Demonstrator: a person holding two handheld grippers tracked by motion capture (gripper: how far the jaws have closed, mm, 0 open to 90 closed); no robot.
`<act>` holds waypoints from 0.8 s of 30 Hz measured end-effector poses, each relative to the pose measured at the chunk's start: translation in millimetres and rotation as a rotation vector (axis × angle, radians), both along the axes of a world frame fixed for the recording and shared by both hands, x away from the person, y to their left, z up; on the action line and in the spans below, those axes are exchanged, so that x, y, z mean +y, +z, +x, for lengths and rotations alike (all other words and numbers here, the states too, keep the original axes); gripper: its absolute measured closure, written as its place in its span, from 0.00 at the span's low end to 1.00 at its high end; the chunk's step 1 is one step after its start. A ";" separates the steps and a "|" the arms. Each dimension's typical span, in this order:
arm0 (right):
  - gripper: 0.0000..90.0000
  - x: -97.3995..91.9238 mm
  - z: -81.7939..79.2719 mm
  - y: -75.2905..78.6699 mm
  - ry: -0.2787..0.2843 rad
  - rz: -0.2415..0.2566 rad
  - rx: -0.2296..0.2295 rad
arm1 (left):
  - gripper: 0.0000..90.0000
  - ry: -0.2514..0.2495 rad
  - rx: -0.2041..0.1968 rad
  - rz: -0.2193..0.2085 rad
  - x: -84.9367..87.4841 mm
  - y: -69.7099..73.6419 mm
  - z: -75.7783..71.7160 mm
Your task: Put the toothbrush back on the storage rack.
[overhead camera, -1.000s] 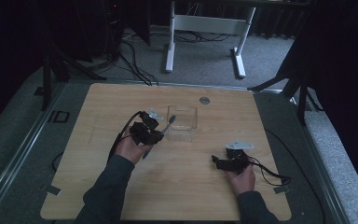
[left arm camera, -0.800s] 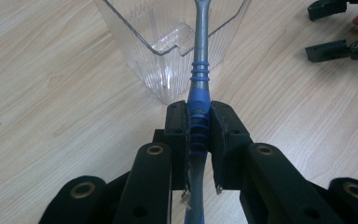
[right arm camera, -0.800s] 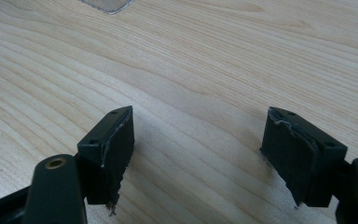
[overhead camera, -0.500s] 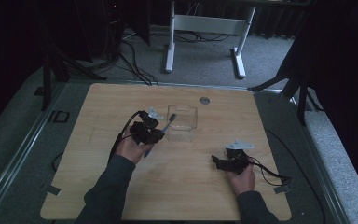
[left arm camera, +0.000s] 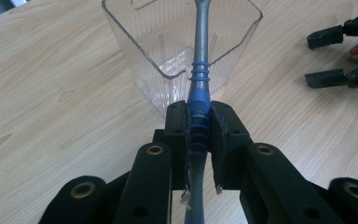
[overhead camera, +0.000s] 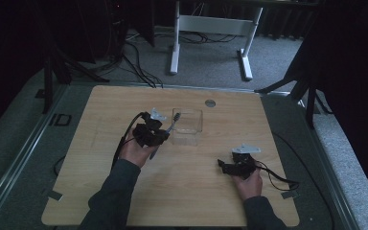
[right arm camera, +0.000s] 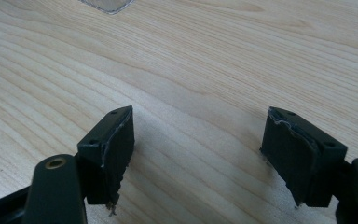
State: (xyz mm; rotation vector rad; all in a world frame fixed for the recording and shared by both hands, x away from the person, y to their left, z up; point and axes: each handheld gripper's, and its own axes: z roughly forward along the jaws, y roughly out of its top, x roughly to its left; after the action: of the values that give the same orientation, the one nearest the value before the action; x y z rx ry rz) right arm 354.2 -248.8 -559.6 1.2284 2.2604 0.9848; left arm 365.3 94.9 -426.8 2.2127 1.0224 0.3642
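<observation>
Your left gripper (left arm camera: 199, 135) is clamped on the toothbrush (left arm camera: 200, 70) by its blue grip, its long axis running straight ahead over the near corner of the clear container (left arm camera: 177, 42) (your right gripper (right arm camera: 198, 149) rests apart, jaws wide, on the desk (right arm camera: 214, 60)).

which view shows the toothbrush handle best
The left gripper view: the toothbrush runs up from the shut left gripper, blue grip ridges sharp, leaning on the clear container. In the high view it's a thin grey stick.
</observation>
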 end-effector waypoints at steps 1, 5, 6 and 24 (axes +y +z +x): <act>0.28 0.0 0.0 0.0 0.000 0.000 0.000 | 0.87 0.001 0.000 -0.002 0.1 -0.1 0.3; 0.28 0.0 0.0 0.0 0.000 0.000 0.000 | 0.87 0.012 -0.007 -0.019 0.6 -0.4 0.9; 0.28 0.0 0.0 0.0 0.000 0.000 0.000 | 0.87 0.014 -0.010 -0.021 0.8 -0.3 0.9; 0.28 0.0 0.0 0.0 0.000 0.000 0.000 | 0.87 0.041 -0.054 -0.073 2.5 4.0 -0.9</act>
State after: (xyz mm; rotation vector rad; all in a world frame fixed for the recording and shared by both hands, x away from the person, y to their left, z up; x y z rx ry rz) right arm 354.2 -248.7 -559.6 1.2288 2.2602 0.9847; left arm 364.4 97.3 -422.8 2.1085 1.0375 0.3964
